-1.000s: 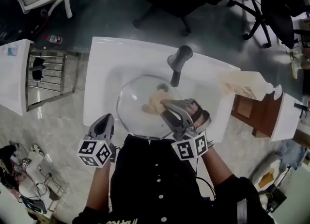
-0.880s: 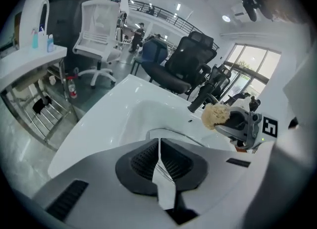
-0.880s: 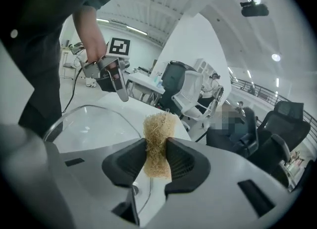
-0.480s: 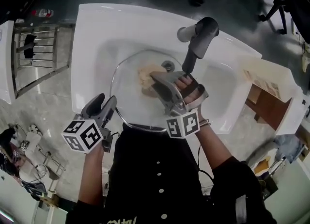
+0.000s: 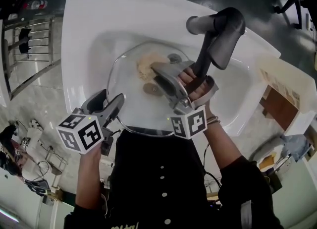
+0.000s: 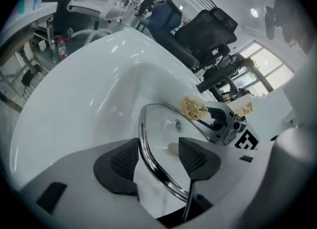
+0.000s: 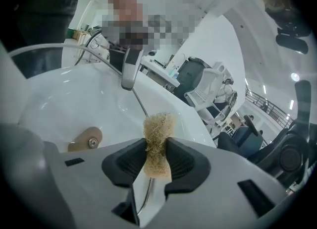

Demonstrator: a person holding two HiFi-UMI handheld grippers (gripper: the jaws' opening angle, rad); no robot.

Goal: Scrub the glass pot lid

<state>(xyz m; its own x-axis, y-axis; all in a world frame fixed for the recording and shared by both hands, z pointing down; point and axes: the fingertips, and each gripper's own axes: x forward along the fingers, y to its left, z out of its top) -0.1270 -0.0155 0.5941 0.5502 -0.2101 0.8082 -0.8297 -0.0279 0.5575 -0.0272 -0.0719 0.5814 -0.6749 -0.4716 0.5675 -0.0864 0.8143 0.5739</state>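
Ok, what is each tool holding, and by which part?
The right tool pinches a fibrous scrub pad across its middle. The left tool holds nothing: its jaws have just been opening, with the rim of the glass pot lid between them.

No writing here can be read. The cube (image 5: 80, 133) on the left gripper (image 5: 115, 100) and the cube (image 5: 189, 122) on the right gripper (image 5: 154, 69) carry only black-and-white square markers, with no letters or numbers. White print on the person's dark shirt (image 5: 158, 173) is cut off at the near edge and can't be made out. The label on the bottle (image 5: 37, 4) on the floor, far left, is too small to read.
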